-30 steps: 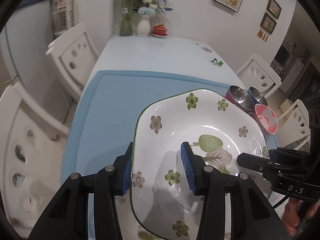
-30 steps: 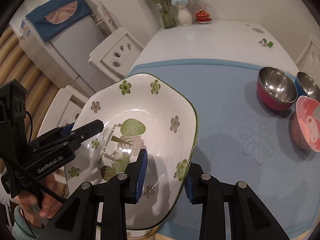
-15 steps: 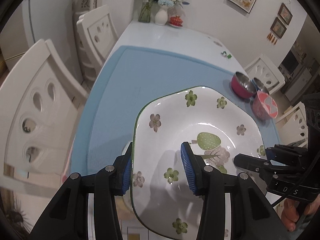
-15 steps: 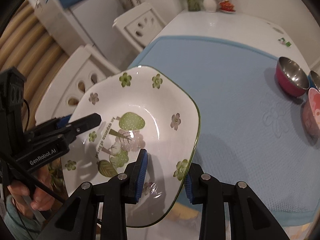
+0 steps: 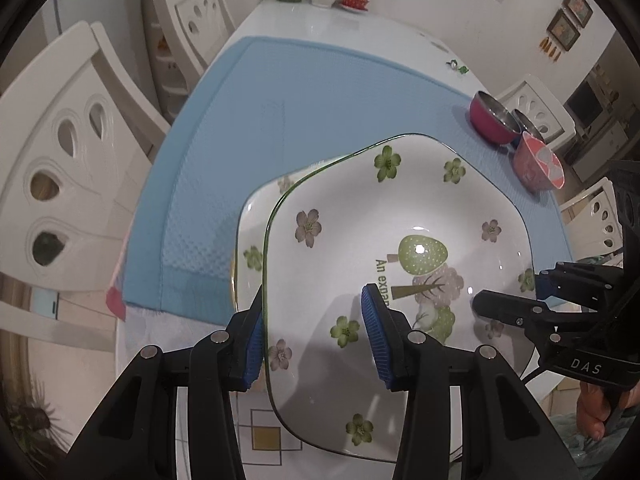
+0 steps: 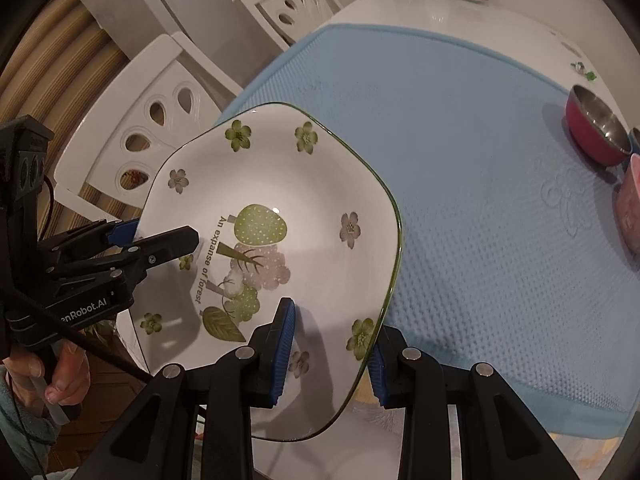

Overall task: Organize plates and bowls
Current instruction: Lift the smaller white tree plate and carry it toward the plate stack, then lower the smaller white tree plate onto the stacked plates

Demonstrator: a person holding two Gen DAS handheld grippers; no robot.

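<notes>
The floral plate (image 5: 400,240) is clamped at opposite rims by left tool (image 5: 312,340) and right tool (image 6: 332,352); a second plate (image 5: 250,240) waits beneath, offset toward nine o'clock.

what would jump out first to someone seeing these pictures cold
A big white plate with green flowers and a tree print fills the foreground, held by both tongs, left and right, each clamped on its rim. Beneath it peeks a second matching plate. Farther right on the blue mat sit a red steel bowl and a pink bowl.
</notes>
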